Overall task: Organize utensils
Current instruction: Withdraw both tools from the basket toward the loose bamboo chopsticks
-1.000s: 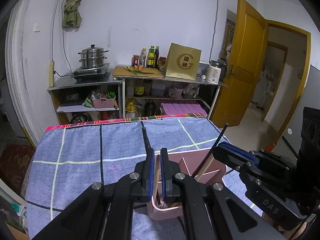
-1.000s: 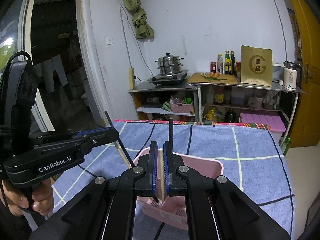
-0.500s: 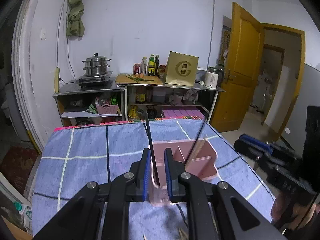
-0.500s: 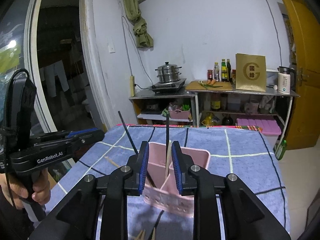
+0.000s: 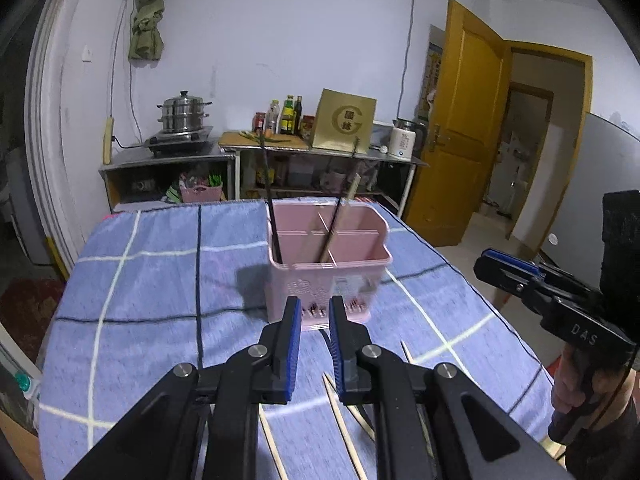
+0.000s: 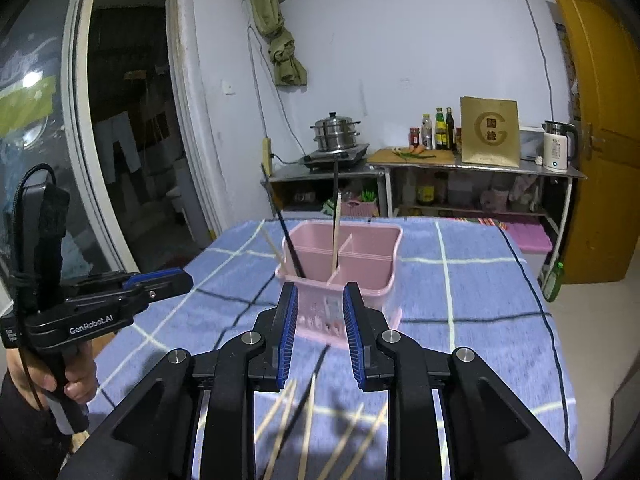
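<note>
I have the pink utensil caddy (image 5: 330, 256) standing upright on the counter (image 5: 152, 280), which is covered with a blue checked cloth, and both tools sit just short of its near wall without touching it. My left tool (image 5: 314, 330) has its blue pads a narrow gap apart with nothing between them; its jaws have just been opening. My right tool (image 6: 319, 320) stands wider, also empty, its jaws likewise freshly parted. Inside the caddy I see a black chopstick (image 5: 270, 204) leaning in the left compartment, and another black chopstick (image 5: 340, 208) beside a pale wooden chopstick (image 5: 347, 200) at the central divider. From the right wrist view one more pale stick (image 6: 274, 250) leans at the caddy's left rim. Loose wooden chopsticks (image 6: 308, 424) lie scattered on the cloth beneath the tools, near the front edge. A hand (image 6: 76, 380) grips the left tool's handle at the left of that view.
</note>
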The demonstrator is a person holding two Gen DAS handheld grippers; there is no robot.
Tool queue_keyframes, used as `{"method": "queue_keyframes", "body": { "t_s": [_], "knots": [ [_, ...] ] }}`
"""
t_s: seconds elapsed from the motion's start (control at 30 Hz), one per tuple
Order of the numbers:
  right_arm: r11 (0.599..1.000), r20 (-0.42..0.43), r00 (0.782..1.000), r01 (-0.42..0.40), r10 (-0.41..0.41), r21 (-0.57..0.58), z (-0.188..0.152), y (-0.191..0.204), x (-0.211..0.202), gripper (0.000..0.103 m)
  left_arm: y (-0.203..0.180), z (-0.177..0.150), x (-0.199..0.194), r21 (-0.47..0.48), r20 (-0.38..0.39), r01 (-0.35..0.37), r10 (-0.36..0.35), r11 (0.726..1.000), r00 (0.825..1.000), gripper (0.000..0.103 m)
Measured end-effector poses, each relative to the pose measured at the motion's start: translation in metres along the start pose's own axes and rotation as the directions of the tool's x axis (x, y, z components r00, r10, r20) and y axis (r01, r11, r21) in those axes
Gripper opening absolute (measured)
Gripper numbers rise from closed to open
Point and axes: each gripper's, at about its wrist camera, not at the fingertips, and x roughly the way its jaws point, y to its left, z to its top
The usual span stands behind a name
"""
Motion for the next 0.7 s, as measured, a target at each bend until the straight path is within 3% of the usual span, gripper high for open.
{"method": "queue_keyframes", "body": {
  "t_s": [0.27, 0.7],
  "knots": [
    [1.000, -0.021, 1.000, -0.010, 0.010, 0.009, -0.025, -0.003, -0.014, 0.024, -0.010, -0.036, -0.006, -0.002, -0.038, 0.009, -0.009, 1.000, 0.999, 0.014],
    [1.000, -0.080, 0.997, -0.019, 0.021, 0.020, -0.051, -0.008, -0.008, 0.024, -0.011, -0.071, 0.017, -0.041, -0.132, 0.006, -0.011, 0.999, 0.991, 0.014]
  ]
}}
